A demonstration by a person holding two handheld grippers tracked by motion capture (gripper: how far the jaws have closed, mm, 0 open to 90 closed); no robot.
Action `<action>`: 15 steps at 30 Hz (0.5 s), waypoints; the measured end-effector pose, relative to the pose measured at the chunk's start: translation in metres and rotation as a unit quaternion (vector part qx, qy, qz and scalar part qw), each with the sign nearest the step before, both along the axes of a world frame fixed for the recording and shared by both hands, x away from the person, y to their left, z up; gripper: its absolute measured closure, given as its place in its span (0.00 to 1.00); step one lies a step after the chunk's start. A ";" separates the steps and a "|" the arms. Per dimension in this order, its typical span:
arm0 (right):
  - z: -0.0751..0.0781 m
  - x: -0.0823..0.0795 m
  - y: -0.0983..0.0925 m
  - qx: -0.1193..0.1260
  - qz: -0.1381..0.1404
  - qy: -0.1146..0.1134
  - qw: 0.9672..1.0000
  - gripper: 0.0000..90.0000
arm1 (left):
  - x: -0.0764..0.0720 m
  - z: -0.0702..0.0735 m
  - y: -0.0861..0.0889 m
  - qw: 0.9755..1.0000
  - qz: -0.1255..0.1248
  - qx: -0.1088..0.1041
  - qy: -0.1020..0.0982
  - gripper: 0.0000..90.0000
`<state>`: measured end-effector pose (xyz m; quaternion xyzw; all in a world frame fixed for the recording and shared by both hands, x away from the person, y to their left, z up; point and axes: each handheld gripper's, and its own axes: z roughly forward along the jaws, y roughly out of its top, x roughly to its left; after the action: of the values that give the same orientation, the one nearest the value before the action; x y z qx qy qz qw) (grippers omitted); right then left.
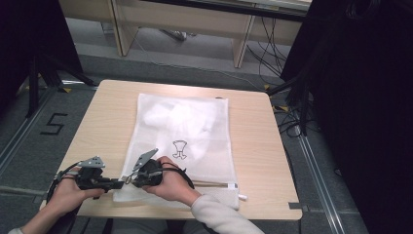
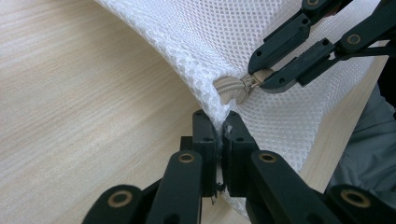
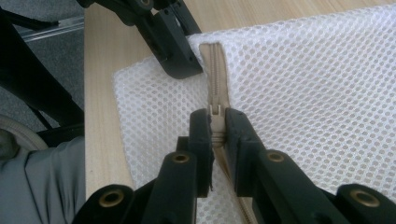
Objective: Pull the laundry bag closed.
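A white mesh laundry bag [image 1: 195,141] lies flat on the wooden table [image 1: 97,122] with white cloth inside and a small black logo [image 1: 179,149]. At its near left corner my left gripper [image 1: 119,184] is shut on the mesh edge [image 2: 212,105], seen up close in the left gripper view [image 2: 219,128]. Just beside it my right gripper [image 1: 128,179] is shut on the beige zipper pull [image 3: 215,111], its jaws closed on either side of the zipper tape [image 3: 215,70]. In the left gripper view the right gripper [image 2: 256,80] pinches that pull [image 2: 245,85].
The zipper runs along the bag's near edge to a white tab [image 1: 242,197] at the right. Bare table flanks the bag on both sides. Beyond the table are wooden furniture legs [image 1: 242,46], cables [image 1: 272,53] and a floor mark "5" [image 1: 52,124].
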<state>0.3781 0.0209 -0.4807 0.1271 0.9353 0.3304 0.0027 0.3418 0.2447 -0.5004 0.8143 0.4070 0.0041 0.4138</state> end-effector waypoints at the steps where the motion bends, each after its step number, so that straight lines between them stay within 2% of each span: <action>1: 0.000 0.000 -0.001 0.001 0.001 0.000 1.000 0.92 | 0.000 -0.002 -0.001 1.000 0.008 -0.009 -0.007 0.95; 3: -0.001 0.000 -0.002 -0.007 -0.003 -0.003 1.000 0.92 | -0.001 -0.002 -0.001 1.000 0.011 -0.009 -0.005 0.95; 5: -0.001 -0.001 -0.003 -0.004 -0.002 0.000 1.000 0.92 | 0.000 0.000 0.000 1.000 0.003 0.002 0.000 0.95; 6: -0.002 0.000 -0.003 -0.001 0.008 -0.002 1.000 0.92 | 0.000 0.000 -0.001 1.000 0.007 -0.003 0.000 0.95; 7: -0.002 0.000 -0.005 -0.002 0.000 0.003 1.000 0.92 | 0.000 -0.002 -0.001 1.000 0.011 -0.010 -0.006 0.95; 9: -0.003 0.001 -0.005 0.002 0.006 -0.001 1.000 0.92 | 0.000 -0.001 0.000 1.000 0.011 -0.006 -0.005 0.95; 13: -0.002 0.000 -0.009 -0.001 -0.003 0.006 1.000 0.92 | 0.000 0.000 0.001 1.000 0.008 -0.003 0.001 0.95; 14: -0.002 0.000 -0.010 0.000 0.002 0.002 1.000 0.92 | 0.000 -0.001 0.000 1.000 0.009 -0.011 -0.004 0.95; 15: -0.002 0.000 -0.010 0.000 0.002 0.002 1.000 0.92 | 0.000 0.000 0.001 1.000 0.008 -0.005 0.001 0.95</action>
<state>0.3786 0.0110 -0.4832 0.1259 0.9355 0.3302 -0.0001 0.3423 0.2457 -0.5007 0.8092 0.4136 0.0045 0.4172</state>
